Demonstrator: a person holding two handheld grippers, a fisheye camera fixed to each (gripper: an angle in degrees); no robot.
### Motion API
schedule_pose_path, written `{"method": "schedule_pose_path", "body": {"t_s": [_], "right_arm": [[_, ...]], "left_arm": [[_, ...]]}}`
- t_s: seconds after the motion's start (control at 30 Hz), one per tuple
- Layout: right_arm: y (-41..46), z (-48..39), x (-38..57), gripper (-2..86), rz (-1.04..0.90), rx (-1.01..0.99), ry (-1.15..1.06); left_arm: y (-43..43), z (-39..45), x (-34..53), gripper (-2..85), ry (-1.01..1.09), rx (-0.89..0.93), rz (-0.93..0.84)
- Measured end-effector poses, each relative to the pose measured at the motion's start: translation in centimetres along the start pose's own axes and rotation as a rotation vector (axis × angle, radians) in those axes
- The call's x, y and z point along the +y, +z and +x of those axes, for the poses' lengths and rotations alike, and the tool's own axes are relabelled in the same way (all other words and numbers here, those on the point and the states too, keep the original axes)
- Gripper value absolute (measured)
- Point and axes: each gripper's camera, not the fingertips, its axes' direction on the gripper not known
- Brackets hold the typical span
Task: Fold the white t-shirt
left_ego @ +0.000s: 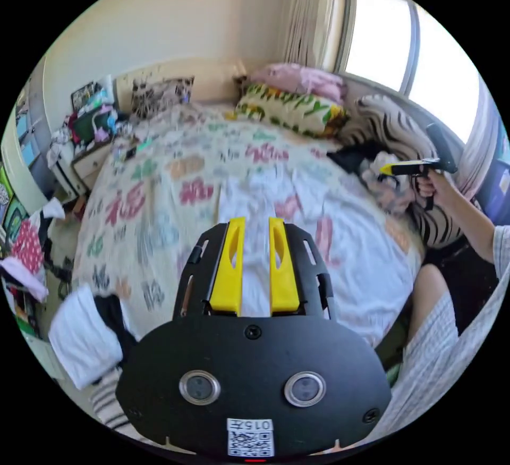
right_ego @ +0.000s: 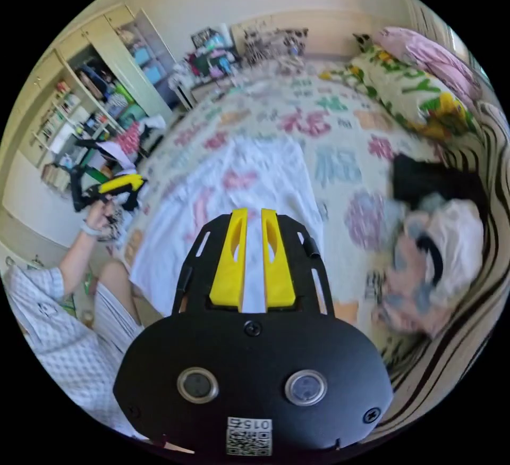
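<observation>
White t-shirt [right_ego: 234,194] lay spread flat on the patterned bedspread [right_ego: 329,130], near the bed's close edge, thin enough for the pink and coloured shapes of the cover to show through; blurred in both views, so folds and sleeves hard to tell. Seen likewise in the left gripper view as a pale sheet [left_ego: 350,252] over the bedspread [left_ego: 159,188]. Left gripper [left_ego: 254,226] held above the shirt, yellow jaws parallel with a narrow gap, nothing between them. Right gripper [right_ego: 251,216] the same: jaws nearly together, a slim gap, gripping nothing, hanging over the shirt. Right gripper also seen from the left gripper view, gripped in a hand [left_ego: 427,183] off to the bed's side. Beside the shirt, a heap of other clothes [right_ego: 430,252], black, white and pink, against a zebra-striped cushion [right_ego: 494,167]. Floral pillow [right_ego: 409,87] and pink pillow [right_ego: 425,50] at the head. Open cabinet [right_ego: 101,93] with cluttered shelves beyond the bed.
</observation>
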Motion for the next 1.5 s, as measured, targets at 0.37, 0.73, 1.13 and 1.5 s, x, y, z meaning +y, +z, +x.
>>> {"method": "schedule_pose_path", "body": {"t_s": [0.37,0.73,1.13,1.5], "right_arm": [[4.0,8.0,14.1,9.5,-0.379,-0.219,0.366],[-0.7,10.1,13.8,-0.7,-0.312,-0.211,0.379],[-2.7,8.2,12.1,5.1,-0.392,0.052,0.253],[-1.4,5.3,-7.9,8.1,-0.113,0.161,-0.135]], "left_arm": [[5.3,-7.9,14.5,10.8,-0.392,0.258,-0.527],[1.2,-10.9,12.8,-0.1,-0.262,0.245,-0.502],[0.8,-12.2,13.4,6.1,-0.184,0.065,-0.678],[3.3,-12.2,-7.7,11.0,0.117,-0.036,-0.286]]}}
